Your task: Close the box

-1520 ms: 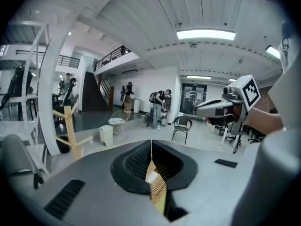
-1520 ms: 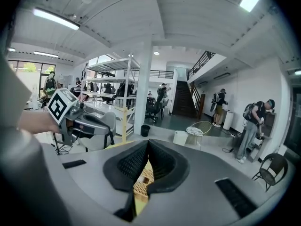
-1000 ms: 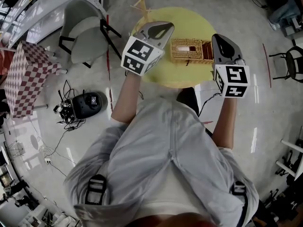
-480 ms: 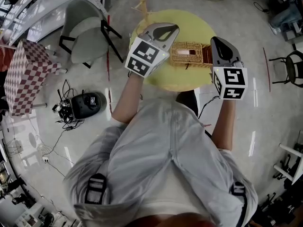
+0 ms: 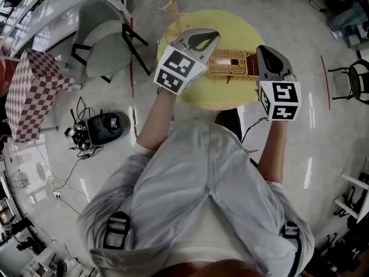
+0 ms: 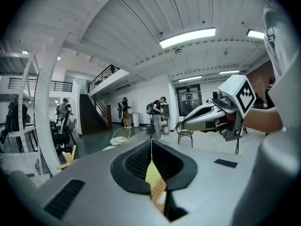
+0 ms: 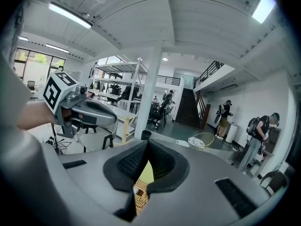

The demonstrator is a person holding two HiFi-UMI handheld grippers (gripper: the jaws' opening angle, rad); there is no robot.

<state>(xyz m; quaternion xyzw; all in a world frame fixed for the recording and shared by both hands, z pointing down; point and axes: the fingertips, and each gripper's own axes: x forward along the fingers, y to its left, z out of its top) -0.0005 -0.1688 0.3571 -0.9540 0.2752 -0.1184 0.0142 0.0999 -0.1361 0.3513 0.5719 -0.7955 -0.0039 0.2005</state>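
Right, fingers first. L gripper [image 6: 151, 143]: jaws pressed together at the tips, nothing btwn them. Thru the slot under the tips a strip of wicker box [image 6: 158, 192] shows, w/ yellow table [image 6: 151, 175] above it. R gripper [image 7: 147, 144]: jaws likewise closed tip to tip and empty, w/ the same wicker and yellow seen thru its slot.

From the head view, the box sits on the table, toward the table's near side, btwn the two grippers. Its top is open and the inside looks pale. L gripper hangs over the table's left part, its tip at the box's left end. R gripper is over the table's right part, just beside the box's right end. Can't tell whether either one touches the box.

Each gripper carries a marker cube at its back end, L cube [image 5: 176, 68] and R cube [image 5: 279, 100], both at the table's near edge. Bare forearms run back from there to a grey shirt [image 5: 196, 195].

Off the table: grey chair [image 5: 106, 39] just left of it, red-and-white checked block [image 5: 34, 91] well left of it, black device w/ cables [image 5: 106, 126] on the floor left of it and nearer the person. Wooden stand [image 5: 173, 4] at the table's far-left edge.
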